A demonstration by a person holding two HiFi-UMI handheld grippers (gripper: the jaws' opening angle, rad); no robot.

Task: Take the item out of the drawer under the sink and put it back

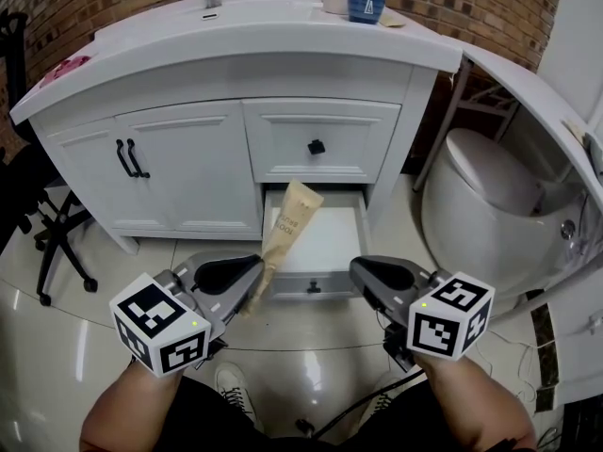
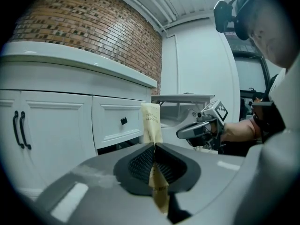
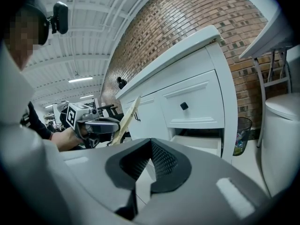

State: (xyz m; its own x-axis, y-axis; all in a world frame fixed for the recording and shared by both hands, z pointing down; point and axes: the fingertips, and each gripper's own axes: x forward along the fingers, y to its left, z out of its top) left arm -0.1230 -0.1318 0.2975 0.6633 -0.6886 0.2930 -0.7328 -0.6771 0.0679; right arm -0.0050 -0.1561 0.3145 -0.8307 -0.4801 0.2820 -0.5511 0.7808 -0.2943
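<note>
"Tan tube (image 1: 288, 222), where is it?"
"Pinched by its lower end in the left gripper (image 1: 256, 269), tilted up over the open drawer (image 1: 332, 243), probably ready to go back in."
"The right gripper (image 1: 358, 269)?"
"Closed on nothing, parked beside the drawer front."

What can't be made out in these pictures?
- Print on the tan tube: too small in the head view, blurry in the left gripper view.
- Left part of the open drawer: head view, covered by the tube.
- Behind the cupboard doors: shut in every view.
- What the blue cup holds: head view, too small.
</note>
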